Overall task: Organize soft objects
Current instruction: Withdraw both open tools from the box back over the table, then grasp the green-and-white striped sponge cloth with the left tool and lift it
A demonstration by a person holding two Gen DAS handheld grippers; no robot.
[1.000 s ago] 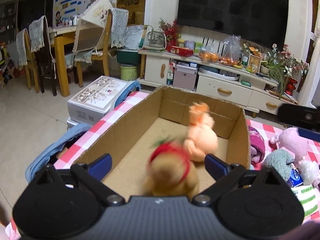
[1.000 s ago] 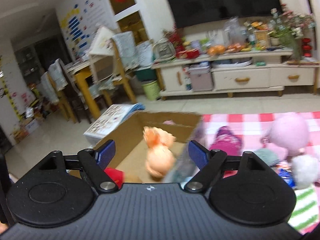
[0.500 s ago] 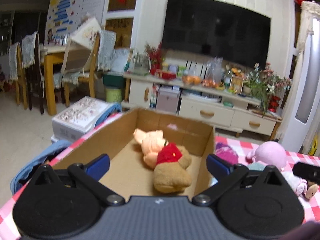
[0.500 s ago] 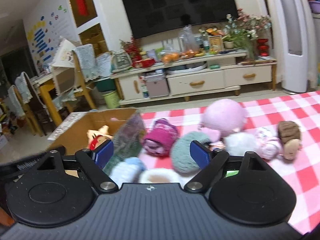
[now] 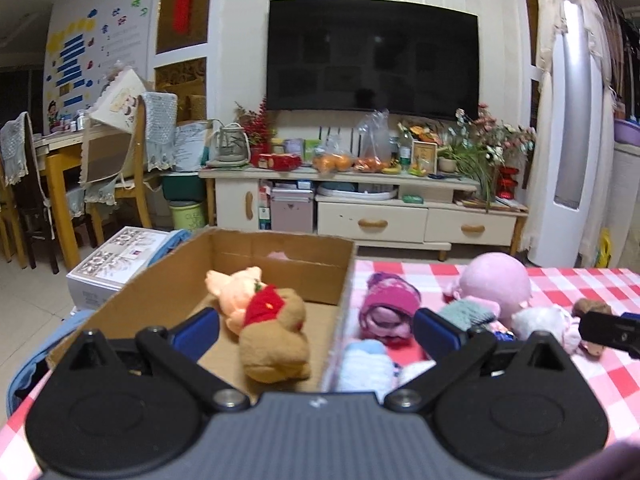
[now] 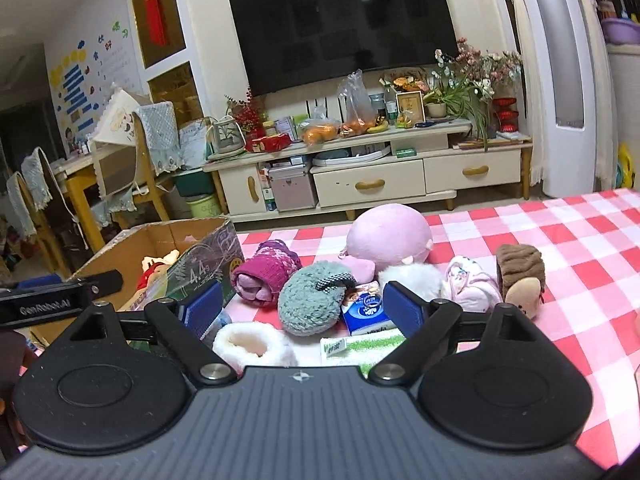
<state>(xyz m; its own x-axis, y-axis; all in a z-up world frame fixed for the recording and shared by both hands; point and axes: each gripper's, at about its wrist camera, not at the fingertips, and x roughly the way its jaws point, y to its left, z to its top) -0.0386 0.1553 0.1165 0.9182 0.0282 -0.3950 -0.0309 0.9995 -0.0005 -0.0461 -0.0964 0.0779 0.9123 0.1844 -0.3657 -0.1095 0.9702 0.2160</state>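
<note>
A cardboard box [image 5: 280, 252] stands on the left of the checked table. Inside lie a brown bear with a red top [image 5: 276, 334] and a peach plush [image 5: 232, 290]. My left gripper [image 5: 316, 330] is open and empty above the box's right wall. My right gripper [image 6: 302, 306] is open and empty over a pile of soft things: a grey-green fuzzy hat [image 6: 310, 306], a magenta knit hat [image 6: 266, 276], a pink round plush [image 6: 388, 236], a white fluffy slipper [image 6: 252, 344], a brown plush [image 6: 520, 276].
A blue tissue pack [image 6: 366, 312] and a green striped pack [image 6: 360, 350] lie in the pile. The red checked tablecloth [image 6: 560, 248] stretches right. A white printed box [image 5: 116, 264] sits left of the table. A TV cabinet [image 5: 380, 216] stands behind.
The bear dropped from my left gripper into the box and lies still beside the peach plush. Both grippers swung right and drew back; the right one now faces the pile.
</note>
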